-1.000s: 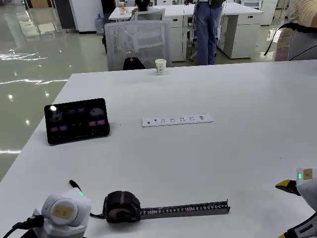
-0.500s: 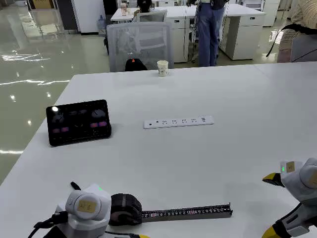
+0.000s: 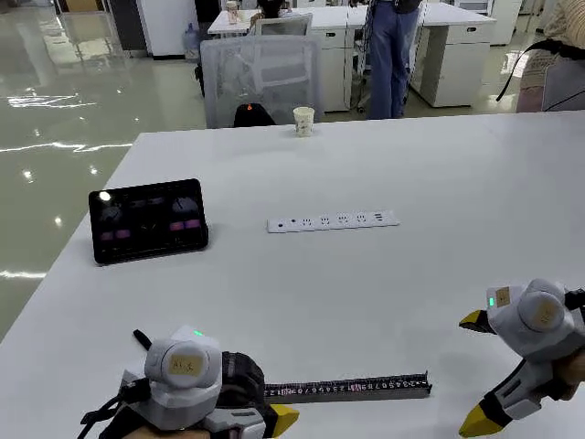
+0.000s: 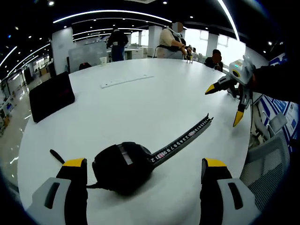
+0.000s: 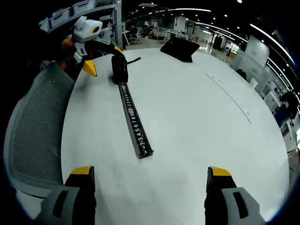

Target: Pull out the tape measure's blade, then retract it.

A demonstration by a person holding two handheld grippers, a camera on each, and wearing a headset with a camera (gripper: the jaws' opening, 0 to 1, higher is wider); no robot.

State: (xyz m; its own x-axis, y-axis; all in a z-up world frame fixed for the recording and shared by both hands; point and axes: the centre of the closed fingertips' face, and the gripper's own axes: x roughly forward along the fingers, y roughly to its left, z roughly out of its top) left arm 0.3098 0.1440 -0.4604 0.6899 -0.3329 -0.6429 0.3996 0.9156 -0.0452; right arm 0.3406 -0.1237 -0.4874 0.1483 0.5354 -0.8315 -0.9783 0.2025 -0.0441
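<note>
Blade point(image 4: 183, 138) runs from case point(image 4: 123, 165) toward the right gripper point(image 4: 222, 108).

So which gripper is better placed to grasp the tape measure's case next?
Left. The left gripper has its open jaws on either side of the case; the right gripper is by the blade tip.

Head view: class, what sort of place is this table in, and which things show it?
Probably an open-plan office: white desks with drawer units behind, a grey mesh chair at the table, and a power strip lying on it.
</note>
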